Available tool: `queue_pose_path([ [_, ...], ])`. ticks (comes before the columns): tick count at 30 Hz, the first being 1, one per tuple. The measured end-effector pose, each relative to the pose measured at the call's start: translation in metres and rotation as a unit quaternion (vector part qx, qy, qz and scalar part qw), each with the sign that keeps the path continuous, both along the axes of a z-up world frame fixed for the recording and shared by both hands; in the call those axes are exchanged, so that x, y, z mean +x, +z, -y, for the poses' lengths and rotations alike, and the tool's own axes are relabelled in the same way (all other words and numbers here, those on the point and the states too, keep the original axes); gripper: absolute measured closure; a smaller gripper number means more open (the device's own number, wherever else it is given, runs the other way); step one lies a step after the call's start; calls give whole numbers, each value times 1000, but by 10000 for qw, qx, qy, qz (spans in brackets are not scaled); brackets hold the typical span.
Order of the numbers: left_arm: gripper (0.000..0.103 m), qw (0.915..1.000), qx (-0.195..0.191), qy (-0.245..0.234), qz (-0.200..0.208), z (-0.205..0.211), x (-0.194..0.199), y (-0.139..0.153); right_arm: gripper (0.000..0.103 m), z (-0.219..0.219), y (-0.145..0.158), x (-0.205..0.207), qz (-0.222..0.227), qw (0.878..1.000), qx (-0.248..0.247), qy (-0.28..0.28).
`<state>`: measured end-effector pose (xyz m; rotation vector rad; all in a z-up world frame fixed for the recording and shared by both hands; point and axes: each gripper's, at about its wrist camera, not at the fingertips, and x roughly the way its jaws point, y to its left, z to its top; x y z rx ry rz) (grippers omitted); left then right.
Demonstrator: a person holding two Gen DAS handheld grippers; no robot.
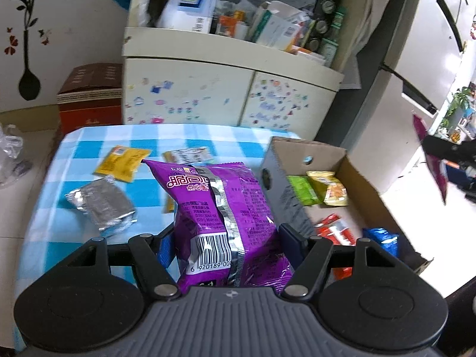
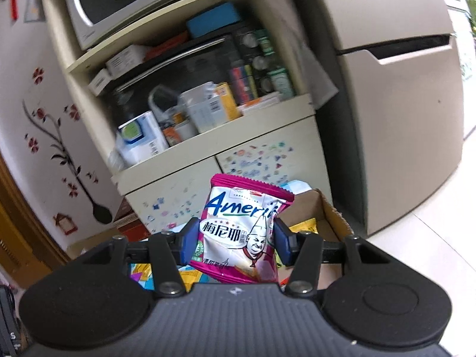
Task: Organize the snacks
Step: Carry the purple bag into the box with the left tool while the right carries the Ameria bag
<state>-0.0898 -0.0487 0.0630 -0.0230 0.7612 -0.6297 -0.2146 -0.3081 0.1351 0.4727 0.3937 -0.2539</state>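
Left wrist: my left gripper fingers clamp the purple packet; right gripper grips the pink packet. I release over the cardboard box at 2 o'clock.

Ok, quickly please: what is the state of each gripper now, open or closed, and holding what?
Left gripper: closed on the purple snack bag.
Right gripper: closed on the pink and white snack bag.

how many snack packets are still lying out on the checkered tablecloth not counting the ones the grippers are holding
3 plainly visible: a yellow packet at the far left, a silver foil packet nearer, and a pale-labelled packet at the far middle. The held purple bag hides an orange-yellow edge, so more may lie behind it.
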Motion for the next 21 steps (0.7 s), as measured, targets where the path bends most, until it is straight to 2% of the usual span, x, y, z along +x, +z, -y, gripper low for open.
queue_pose_path([
  [9, 29, 9990, -207, -399, 32, 52, -10, 12, 51, 8, -4, 0, -7, 9996, 140, -227],
  [21, 29, 9959, -121, -892, -19, 115, -17, 6, 50, 31, -15, 6, -139, 9955, 729, -580],
])
